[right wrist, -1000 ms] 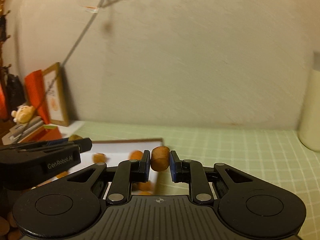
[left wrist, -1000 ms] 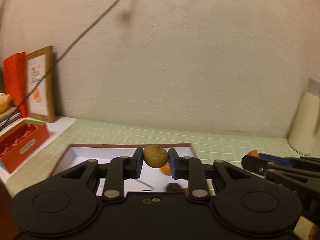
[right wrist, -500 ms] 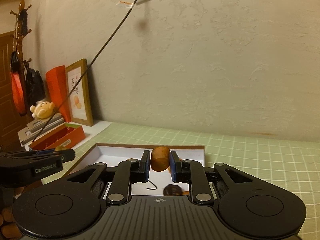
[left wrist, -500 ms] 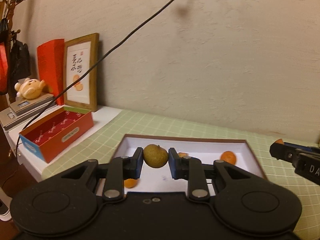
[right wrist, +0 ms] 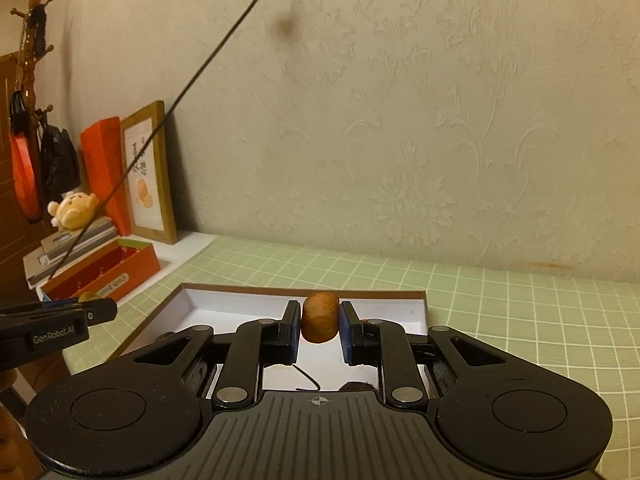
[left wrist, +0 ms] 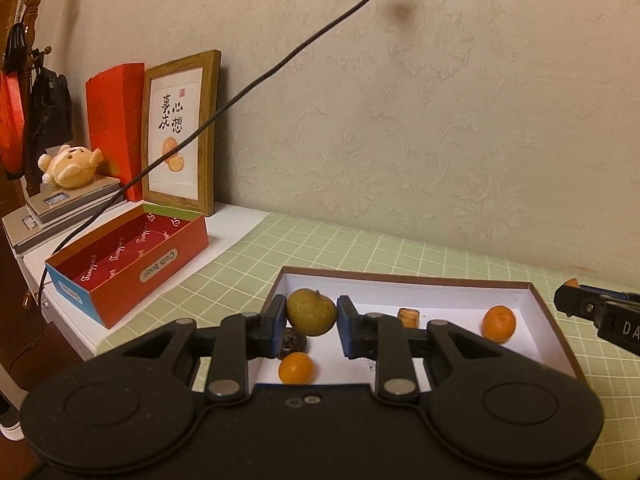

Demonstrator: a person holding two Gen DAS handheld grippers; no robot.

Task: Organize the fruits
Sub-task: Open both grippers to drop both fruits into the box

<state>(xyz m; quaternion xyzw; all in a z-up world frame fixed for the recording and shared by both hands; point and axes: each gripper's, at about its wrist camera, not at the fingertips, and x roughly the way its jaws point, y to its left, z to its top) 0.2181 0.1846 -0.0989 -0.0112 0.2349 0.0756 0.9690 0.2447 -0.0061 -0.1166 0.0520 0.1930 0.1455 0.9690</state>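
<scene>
My left gripper (left wrist: 311,322) is shut on a round yellow-green fruit (left wrist: 311,312) and holds it over the near left part of a shallow white box with a brown rim (left wrist: 400,278). In the box lie two small oranges (left wrist: 296,367) (left wrist: 498,323), a tan cylindrical piece (left wrist: 408,317) and a dark fruit (left wrist: 294,342). My right gripper (right wrist: 319,328) is shut on an orange-brown cylindrical fruit (right wrist: 319,318) over the same box (right wrist: 304,290). The right gripper's tip shows at the right edge of the left wrist view (left wrist: 592,308).
An open red box (left wrist: 128,256) stands left of the white box on a white ledge. Behind it lean a framed picture (left wrist: 180,132) and a red envelope (left wrist: 114,120). A plush toy (left wrist: 70,164) sits on stacked books. A black cable (left wrist: 260,80) hangs from the wall socket. Green checked mat (right wrist: 520,320).
Both views have swung left and down over the last second, so the white box and its fruits have come into view. Both grippers stay shut on their fruits.
</scene>
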